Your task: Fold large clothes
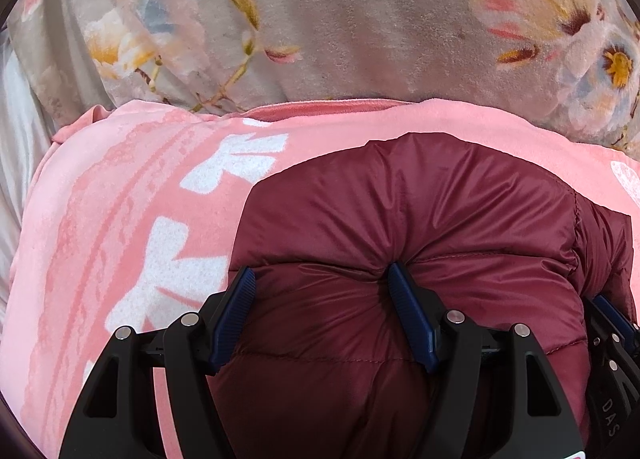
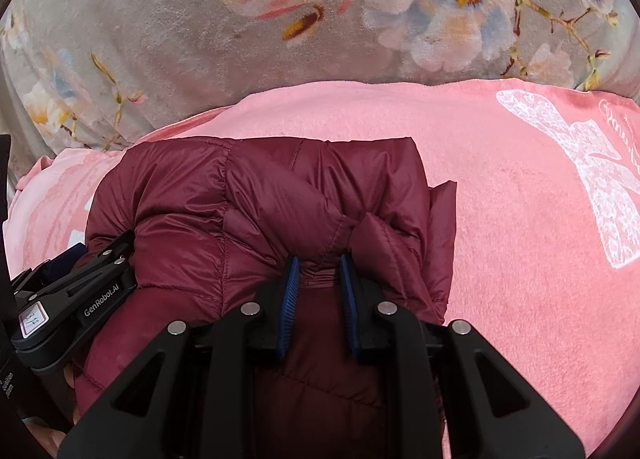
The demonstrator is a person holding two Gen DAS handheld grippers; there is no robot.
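Observation:
A maroon quilted puffer jacket (image 1: pixel 400 211) lies bunched and partly folded on a pink fleece blanket (image 1: pixel 120 219). My left gripper (image 1: pixel 320 275) straddles a thick bulge at the jacket's left end. Both blue pads press into the padding, and the fabric puckers around the right pad. In the right wrist view the jacket (image 2: pixel 248 195) fills the middle. There my right gripper (image 2: pixel 319 262) stands narrow, pinching a gathered fold near the jacket's right side. The left gripper's black frame (image 2: pixel 76 295) shows at the left edge of that view.
The pink blanket (image 2: pixel 520 219) with a white bow print spreads to the right and front. Behind it lies a grey plush cover with flowers (image 2: pixel 200 39). White sheet (image 1: pixel 16 131) shows at the far left. Fingers of a hand (image 2: pixel 70 377) show under the left gripper.

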